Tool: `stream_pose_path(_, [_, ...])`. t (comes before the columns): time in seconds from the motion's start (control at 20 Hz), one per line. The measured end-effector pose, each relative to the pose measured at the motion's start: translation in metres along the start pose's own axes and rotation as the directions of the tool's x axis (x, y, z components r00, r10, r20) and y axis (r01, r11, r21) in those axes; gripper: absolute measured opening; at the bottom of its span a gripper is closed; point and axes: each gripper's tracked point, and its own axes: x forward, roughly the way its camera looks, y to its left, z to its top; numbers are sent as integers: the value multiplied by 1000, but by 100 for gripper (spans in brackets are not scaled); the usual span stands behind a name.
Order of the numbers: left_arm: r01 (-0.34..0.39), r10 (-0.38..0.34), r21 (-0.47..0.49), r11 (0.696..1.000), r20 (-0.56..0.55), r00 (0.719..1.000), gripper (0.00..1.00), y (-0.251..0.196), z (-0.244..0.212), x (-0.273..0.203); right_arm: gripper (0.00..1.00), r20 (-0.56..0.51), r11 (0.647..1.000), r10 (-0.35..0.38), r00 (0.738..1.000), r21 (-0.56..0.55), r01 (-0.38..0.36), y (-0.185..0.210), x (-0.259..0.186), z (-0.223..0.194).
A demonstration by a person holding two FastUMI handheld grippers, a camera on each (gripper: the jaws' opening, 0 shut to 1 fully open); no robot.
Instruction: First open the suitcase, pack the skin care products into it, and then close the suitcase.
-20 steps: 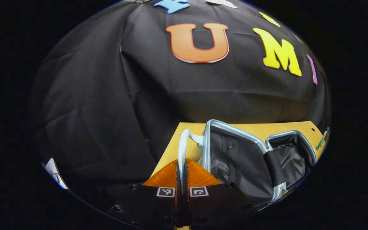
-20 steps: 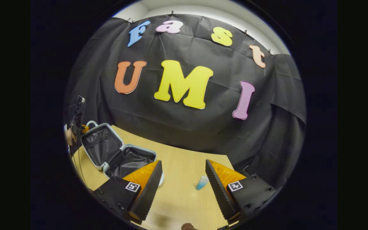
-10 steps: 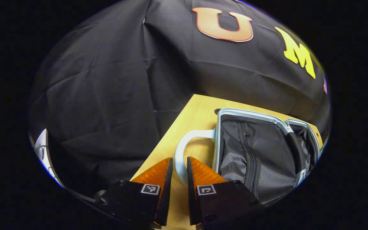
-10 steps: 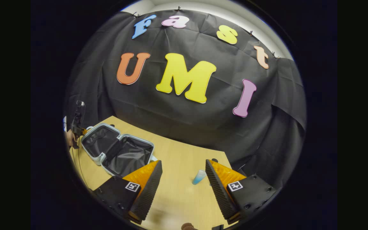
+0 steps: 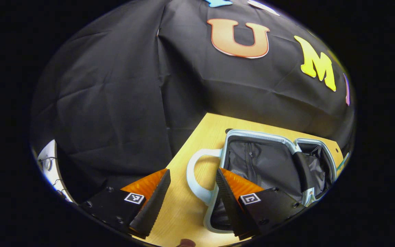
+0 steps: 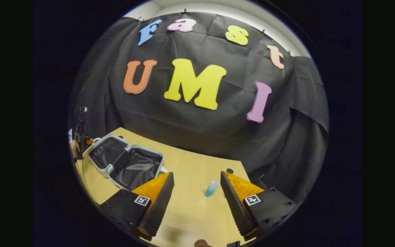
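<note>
A small pale-blue suitcase (image 5: 262,137) lies fully open on the wooden table, both halves lined in dark fabric. Its looped carry handle (image 5: 194,178) lies between the fingers of my left gripper (image 5: 192,200), which is open and not touching it. In the right gripper view the open suitcase (image 6: 126,162) lies at the far left, with the left gripper (image 6: 81,140) and a hand beside it. My right gripper (image 6: 197,202) is open above the table. A small translucent blue skin care bottle (image 6: 212,188) lies just ahead, near the inner edge of its right finger.
The wooden table (image 6: 190,212) ends close to the black cloth wall behind it. A small dark hole (image 6: 230,170) sits near the table's far edge. A white object (image 5: 48,164) with a cable shows at the far left of the left gripper view.
My left gripper has let go of the suitcase handle and spread its fingers wide. The suitcase lid has come down flat onto the table. The right gripper has barely moved.
</note>
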Motion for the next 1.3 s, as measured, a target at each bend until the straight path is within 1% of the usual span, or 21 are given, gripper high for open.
stream_pose_path(0.05, [4,-4,-5,1000,32,999,87,-9,12,-16,81,2,1000,7,1000,5,-7,-6,0,-3])
stream_pose_path(0.1, [7,-7,-6,1000,59,998,98,-21,22,-31,81,3,1000,13,1000,13,-13,-13,-1,-7])
stream_pose_path(0.15, [3,-2,-2,1000,87,996,92,-34,29,-45,81,6,999,19,1000,26,-19,-21,0,-8])
stream_pose_path(0.2, [-7,5,10,1000,105,994,100,-46,34,-58,81,6,999,21,1000,40,-21,-31,2,-12])
stream_pose_path(0.35, [-8,1,47,999,144,990,99,-93,43,-98,81,4,995,35,999,89,-36,-58,9,-25])
stream_pose_path(0.5, [56,-66,65,996,160,985,99,-158,46,-119,81,19,994,45,999,101,-47,-88,19,-36])
stream_pose_path(0.55, [72,-83,73,995,156,984,99,-179,42,-121,82,22,994,43,999,104,-45,-98,23,-40])
stream_pose_path(0.75, [172,-181,85,982,127,975,99,-274,18,-142,81,8,992,33,999,123,-33,-138,37,-58])
stream_pose_path(0.8, [203,-212,90,975,115,970,99,-300,11,-147,81,-1,992,28,1000,124,-28,-148,41,-64])
stream_pose_path(0.9, [233,-246,113,966,110,963,99,-345,-4,-157,81,-15,991,22,1000,131,-20,-163,48,-73])
stream_pose_path(1.0, [292,-303,133,947,72,950,99,-391,-28,-161,81,-30,989,32,999,147,-27,-174,53,-84])
stream_pose_path(1.15, [339,-349,167,926,36,936,99,-445,-55,-163,81,-47,988,37,998,149,-30,-184,61,-98])
stream_pose_path(1.3, [361,-367,190,913,-5,930,99,-486,-78,-159,81,-82,985,64,995,167,-49,-185,71,-114])
